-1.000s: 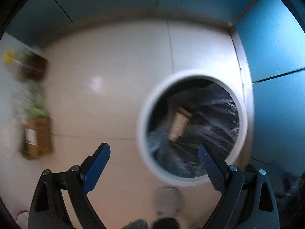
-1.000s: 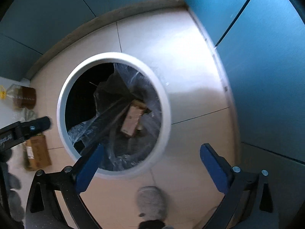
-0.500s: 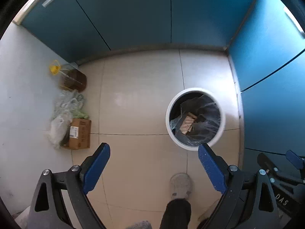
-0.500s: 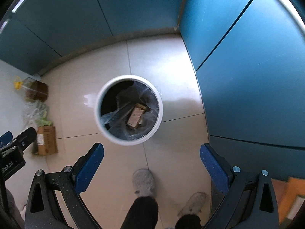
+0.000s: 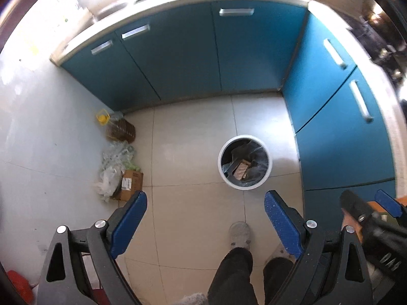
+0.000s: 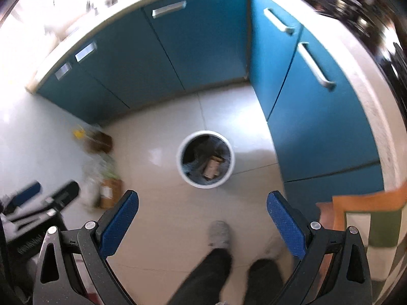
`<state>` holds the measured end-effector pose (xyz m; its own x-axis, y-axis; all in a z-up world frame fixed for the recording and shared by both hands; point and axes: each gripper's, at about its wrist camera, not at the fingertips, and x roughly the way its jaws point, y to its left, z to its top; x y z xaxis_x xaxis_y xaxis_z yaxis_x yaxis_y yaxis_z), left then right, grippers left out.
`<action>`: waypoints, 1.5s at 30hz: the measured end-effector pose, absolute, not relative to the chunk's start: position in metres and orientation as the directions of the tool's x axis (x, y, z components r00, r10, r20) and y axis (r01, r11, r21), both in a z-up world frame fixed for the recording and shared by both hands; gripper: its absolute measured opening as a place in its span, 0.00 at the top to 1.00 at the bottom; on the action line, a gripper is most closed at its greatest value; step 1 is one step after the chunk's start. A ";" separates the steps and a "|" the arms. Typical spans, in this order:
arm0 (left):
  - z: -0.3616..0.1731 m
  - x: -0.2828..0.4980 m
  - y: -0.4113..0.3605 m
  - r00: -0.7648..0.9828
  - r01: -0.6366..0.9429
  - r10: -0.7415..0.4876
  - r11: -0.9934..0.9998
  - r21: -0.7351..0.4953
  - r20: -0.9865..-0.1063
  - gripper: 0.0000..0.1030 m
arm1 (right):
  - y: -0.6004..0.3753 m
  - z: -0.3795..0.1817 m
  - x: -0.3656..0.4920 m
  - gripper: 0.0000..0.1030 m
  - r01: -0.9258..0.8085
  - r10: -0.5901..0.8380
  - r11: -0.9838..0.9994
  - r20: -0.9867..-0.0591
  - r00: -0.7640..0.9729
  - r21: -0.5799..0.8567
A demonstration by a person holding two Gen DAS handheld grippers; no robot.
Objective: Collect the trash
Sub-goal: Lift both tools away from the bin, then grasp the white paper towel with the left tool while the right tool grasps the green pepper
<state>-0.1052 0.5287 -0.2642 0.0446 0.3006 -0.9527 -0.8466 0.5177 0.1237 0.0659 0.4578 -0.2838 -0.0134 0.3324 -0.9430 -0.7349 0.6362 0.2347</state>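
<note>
A white round trash bin (image 5: pixel 267 175) with a dark plastic liner stands on the tiled floor near the blue cabinets; it also shows in the right wrist view (image 6: pixel 185 175). A brown cardboard piece (image 5: pixel 241 169) lies inside it, seen too in the right wrist view (image 6: pixel 211 168). My left gripper (image 5: pixel 205 218) is open and empty, high above the floor in front of the bin. My right gripper (image 6: pixel 202 216) is open and empty, also high above the floor. The right gripper's tip shows at the left view's right edge (image 5: pixel 368 207).
Blue cabinets (image 5: pixel 183 58) line the back and right side. By the left wall stand an oil jug (image 5: pixel 119 129), crumpled plastic bags (image 5: pixel 114 162) and a small cardboard box (image 5: pixel 130 184). The person's legs and grey slippers (image 5: pixel 239 233) are below the grippers. A wooden chair (image 6: pixel 363 206) sits at right.
Both grippers have risen far away from the bin, which now looks small. The countertops and cabinet handles have come into view. Both stay open and empty.
</note>
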 end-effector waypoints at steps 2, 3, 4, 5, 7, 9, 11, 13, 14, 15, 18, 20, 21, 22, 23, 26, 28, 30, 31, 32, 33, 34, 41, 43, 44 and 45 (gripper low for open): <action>-0.238 -0.088 0.511 0.060 -0.832 0.337 0.537 0.139 -0.940 0.09 | 0.432 -0.257 0.085 0.01 -0.687 0.379 0.668 -0.925 -0.018 0.287; -0.230 -0.080 0.505 0.068 -0.825 0.346 0.547 0.143 -0.936 0.09 | 0.419 -0.247 0.095 0.01 -0.666 0.396 0.682 -0.918 -0.014 0.304; -0.220 -0.065 0.494 0.086 -0.813 0.351 0.566 0.138 -0.933 0.09 | 0.400 -0.233 0.111 0.01 -0.636 0.415 0.702 -0.910 0.001 0.320; -0.212 -0.050 0.484 0.110 -0.801 0.347 0.586 0.124 -0.932 0.09 | 0.381 -0.222 0.126 0.01 -0.607 0.428 0.723 -0.903 0.018 0.330; -0.197 -0.016 0.461 0.148 -0.772 0.339 0.627 0.106 -0.929 0.09 | 0.343 -0.207 0.154 0.01 -0.549 0.442 0.764 -0.895 0.064 0.339; -0.187 0.024 0.432 0.192 -0.725 0.309 0.684 0.077 -0.932 0.09 | 0.289 -0.196 0.187 0.01 -0.464 0.428 0.823 -0.895 0.126 0.328; -0.181 0.075 0.392 0.226 -0.658 0.267 0.751 0.055 -0.937 0.09 | 0.223 -0.192 0.222 0.01 -0.330 0.379 0.893 -0.906 0.186 0.306; -0.187 0.120 0.356 0.237 -0.586 0.219 0.809 0.041 -0.947 0.09 | 0.169 -0.199 0.251 0.01 -0.210 0.323 0.937 -0.922 0.212 0.280; -0.194 0.144 0.337 0.231 -0.547 0.183 0.837 0.029 -0.956 0.09 | 0.132 -0.207 0.266 0.01 -0.122 0.279 0.959 -0.936 0.215 0.258; -0.202 0.164 0.320 0.222 -0.512 0.151 0.859 0.016 -0.963 0.09 | 0.101 -0.217 0.280 0.01 -0.042 0.239 0.971 -0.949 0.204 0.236; -0.239 0.221 0.266 0.169 -0.413 0.050 0.910 -0.025 -0.984 0.09 | 0.039 -0.250 0.302 0.01 0.100 0.173 0.977 -0.972 0.156 0.190; -0.259 0.251 0.238 0.128 -0.367 0.018 0.930 -0.030 -0.992 0.09 | 0.013 -0.265 0.312 0.02 0.148 0.169 0.971 -0.977 0.133 0.188; -0.270 0.264 0.226 0.104 -0.349 0.009 0.937 -0.028 -0.995 0.09 | 0.004 -0.270 0.319 0.03 0.164 0.177 0.967 -0.976 0.126 0.196; -0.277 0.276 0.216 0.088 -0.341 -0.002 0.940 -0.032 -0.996 0.09 | 0.002 -0.276 0.322 0.06 0.174 0.185 0.963 -0.975 0.120 0.204; -0.286 0.283 0.210 0.073 -0.334 -0.010 0.942 -0.034 -0.997 0.09 | -0.002 -0.280 0.327 0.07 0.183 0.194 0.960 -0.974 0.114 0.213; -0.305 0.301 0.194 0.038 -0.314 -0.020 0.949 -0.031 -0.999 0.10 | -0.006 -0.291 0.344 0.13 0.184 0.198 0.959 -0.974 0.108 0.215; -0.312 0.305 0.188 0.032 -0.294 -0.011 0.956 -0.020 -0.999 0.27 | -0.004 -0.300 0.352 0.24 0.180 0.183 0.964 -0.979 0.095 0.197; -0.311 0.306 0.180 0.052 -0.270 0.004 0.963 -0.010 -0.999 0.53 | -0.002 -0.302 0.359 0.37 0.164 0.138 0.974 -0.985 0.099 0.153; -0.307 0.306 0.176 0.067 -0.259 0.007 0.966 -0.010 -0.998 0.67 | -0.001 -0.299 0.362 0.52 0.149 0.118 0.980 -0.986 0.119 0.135; -0.305 0.306 0.174 0.069 -0.247 0.011 0.969 -0.006 -0.998 0.93 | 0.000 -0.297 0.362 0.60 0.135 0.100 0.984 -0.986 0.130 0.118; -0.304 0.306 0.172 0.064 -0.242 0.008 0.970 -0.008 -0.998 0.97 | 0.000 -0.296 0.362 0.62 0.130 0.098 0.985 -0.986 0.138 0.116; -0.301 0.305 0.171 0.067 -0.237 0.000 0.971 -0.016 -0.998 0.97 | -0.003 -0.294 0.361 0.63 0.132 0.106 0.983 -0.983 0.148 0.126; -0.237 0.288 0.174 0.201 -0.181 0.019 0.983 -0.018 -0.979 0.99 | -0.033 -0.254 0.342 0.78 0.121 0.151 0.976 -0.961 0.234 0.183; -0.216 0.278 0.178 0.240 -0.186 0.020 0.982 -0.026 -0.970 0.99 | -0.039 -0.244 0.335 0.79 0.114 0.159 0.975 -0.953 0.257 0.193; -0.207 0.273 0.182 0.258 -0.191 0.014 0.981 -0.037 -0.966 0.99 | -0.042 -0.241 0.331 0.79 0.117 0.167 0.972 -0.950 0.264 0.203; -0.197 0.267 0.187 0.277 -0.199 0.009 0.979 -0.048 -0.961 0.99 | -0.047 -0.233 0.327 0.79 0.125 0.178 0.968 -0.945 0.274 0.219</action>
<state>0.2669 0.1868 -0.1966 0.2772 0.0092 -0.9608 -0.1987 0.9789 -0.0479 0.3270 -0.0465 -0.2332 0.2739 0.1785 -0.9451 0.1250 0.9677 0.2190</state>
